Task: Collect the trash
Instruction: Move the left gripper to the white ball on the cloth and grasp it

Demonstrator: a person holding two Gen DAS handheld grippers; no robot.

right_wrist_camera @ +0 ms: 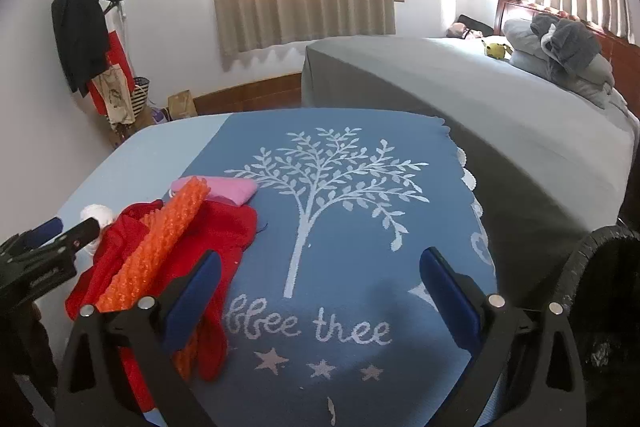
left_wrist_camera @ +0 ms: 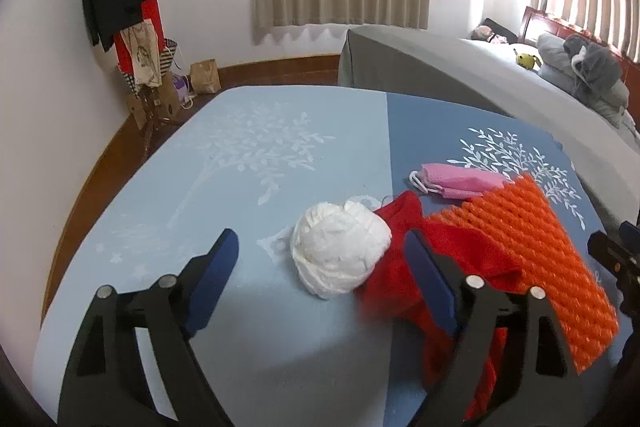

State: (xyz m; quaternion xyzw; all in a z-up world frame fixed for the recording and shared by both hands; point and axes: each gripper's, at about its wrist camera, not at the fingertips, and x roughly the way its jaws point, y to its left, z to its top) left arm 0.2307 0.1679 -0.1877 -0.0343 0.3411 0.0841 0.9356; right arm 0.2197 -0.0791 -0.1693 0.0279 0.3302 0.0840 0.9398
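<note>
Left wrist view: your left gripper [left_wrist_camera: 320,269] has its jaws apart with nothing clamped. The white crumpled wad [left_wrist_camera: 340,247] lies on the blue tree-print cloth [left_wrist_camera: 240,155] straight ahead, between the lines of the two fingers and just past the tips; neither pad touches it. The right finger's pad overlaps the red cloth [left_wrist_camera: 460,251], which lies against the wad's right side; contact there is hard to call. The orange mesh sleeve [left_wrist_camera: 540,251] lies on the red cloth, further right. The pink face mask [left_wrist_camera: 460,181] sits beyond, just touching the mesh's far end. Your right gripper [left_wrist_camera: 616,259] shows only as a dark tip at the right edge.

Right wrist view: your right gripper [right_wrist_camera: 320,283] is wide apart and empty, hovering over bare cloth [right_wrist_camera: 360,227] by the lettering. The trash pile is off to its left: orange mesh sleeve [right_wrist_camera: 160,243] on red cloth [right_wrist_camera: 224,231], with the left finger overlapping the pile's near edge. The pink mask [right_wrist_camera: 232,189] is behind it. The white wad [right_wrist_camera: 98,213] is far left, mostly hidden behind your left gripper [right_wrist_camera: 60,231]. A black bin [right_wrist_camera: 580,267] rim shows at lower right. The grey bed [right_wrist_camera: 480,87] is behind the bench.
</note>
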